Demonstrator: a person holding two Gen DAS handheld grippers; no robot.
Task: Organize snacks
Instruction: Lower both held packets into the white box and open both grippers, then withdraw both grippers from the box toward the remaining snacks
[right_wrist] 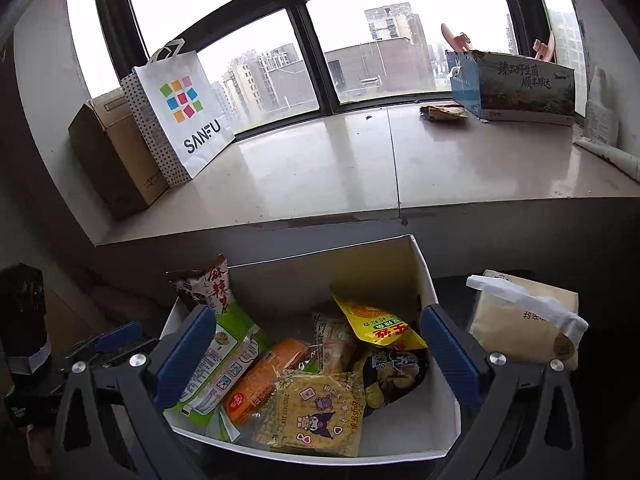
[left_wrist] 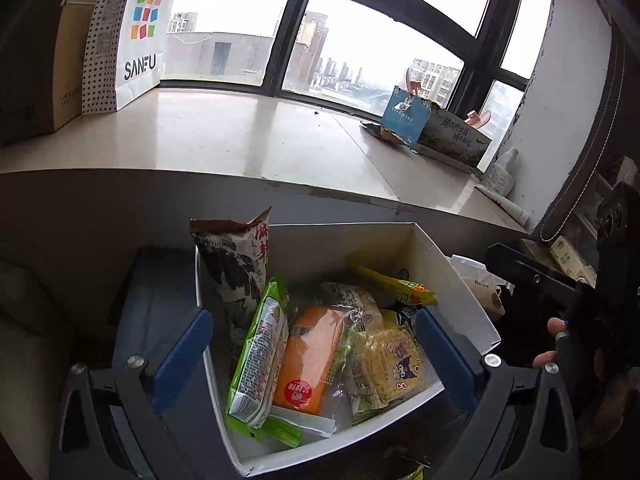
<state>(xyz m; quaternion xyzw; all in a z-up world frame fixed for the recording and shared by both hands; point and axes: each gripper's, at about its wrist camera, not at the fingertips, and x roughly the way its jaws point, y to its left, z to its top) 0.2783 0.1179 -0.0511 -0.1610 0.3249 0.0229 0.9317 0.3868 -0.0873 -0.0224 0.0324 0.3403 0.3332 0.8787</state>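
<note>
Big dark-framed windows w/ city blocks outside back a pale stone sill; in the left wrist view a SANFU bag stands far left on it, a printed carton far right. Below the sill sits the white box of snacks, all inside it: tall brown-white pack upright in the left corner, green pack leaning on it, orange pack mid, yellow noodle pack to the right, thin yellow sachet behind. Left tongs are spread wide, holding nothing, one blue pad outside the box's left wall, the other over its right side. Right wrist view: same box, right tongs also wide open & empty, hovering above the contents; noodle pack nearest, orange pack & green pack to its left, yellow bag & dark chip bag to the right. A beige pouch sits outside the box, just beside its right wall. Judgement: all look light, thin film, slippery & crinkly; noodle block & chips prob brittle, so gentle squeeze. Best grip is across a narrow flat body or by a sealed end seam, e.g. the upright pack's top edge. Puffy bags may squirm out if pinched mid-belly.
</note>
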